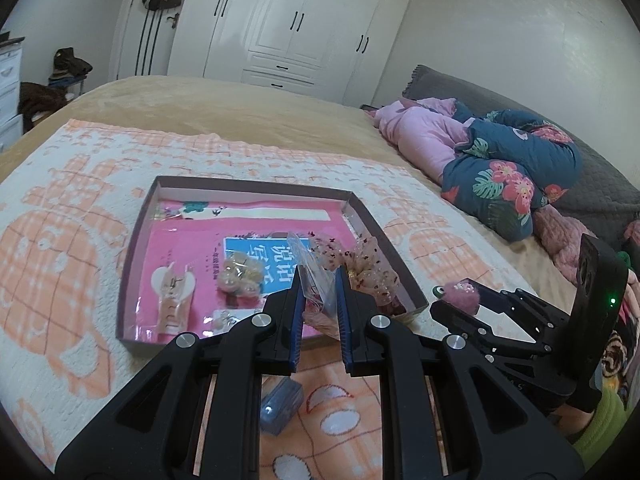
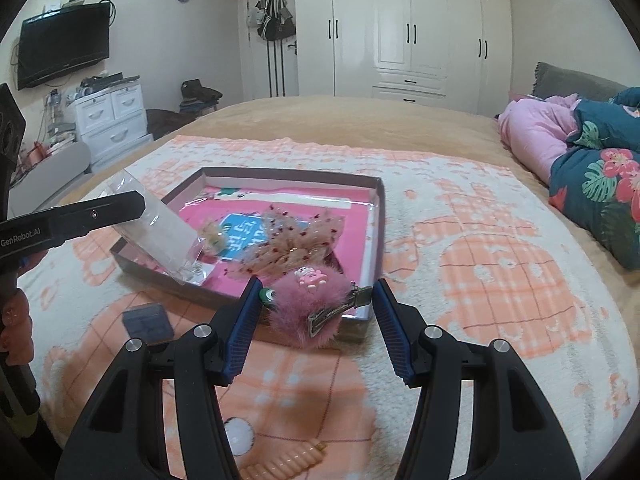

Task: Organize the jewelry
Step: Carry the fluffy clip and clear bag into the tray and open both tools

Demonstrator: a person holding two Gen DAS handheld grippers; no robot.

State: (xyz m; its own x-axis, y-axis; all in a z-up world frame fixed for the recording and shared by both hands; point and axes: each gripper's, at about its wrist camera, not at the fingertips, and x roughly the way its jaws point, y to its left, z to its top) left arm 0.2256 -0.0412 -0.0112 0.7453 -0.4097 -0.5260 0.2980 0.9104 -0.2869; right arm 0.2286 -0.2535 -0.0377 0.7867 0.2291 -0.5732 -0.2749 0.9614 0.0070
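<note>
While the person is holding 2 grippers over the towel (image 2: 500, 240) on the bed (image 2: 360, 120), the right gripper (image 2: 316, 300) is standing about half open with the fluffy pink hair clip (image 2: 304, 304) between its fingers. Its left pad seems to be touching the fur, but the right pad is staying apart from the clip's metal end, so I cannot tell if the clip is really gripped. The clip's long metal bar is lying slanted across the gap, pointing toward the right finger, and it is hanging at the near right corner of the box (image 2: 376, 200), just before the rim. So the right hand is the nearer one, and the move, I judge, is going forward over the rim.

Beside it, the left gripper (image 1: 318, 280) is pinching shut on a clear plastic bag (image 1: 316, 276) over the box's near edge. Below, a small grey case (image 1: 280, 406) is lying on the towel. Inside the box, a tulle bow (image 2: 292, 244) is sitting directly behind the clip and could be standing in the way; a bundle of beads (image 1: 240, 276) is lying further left.
</note>
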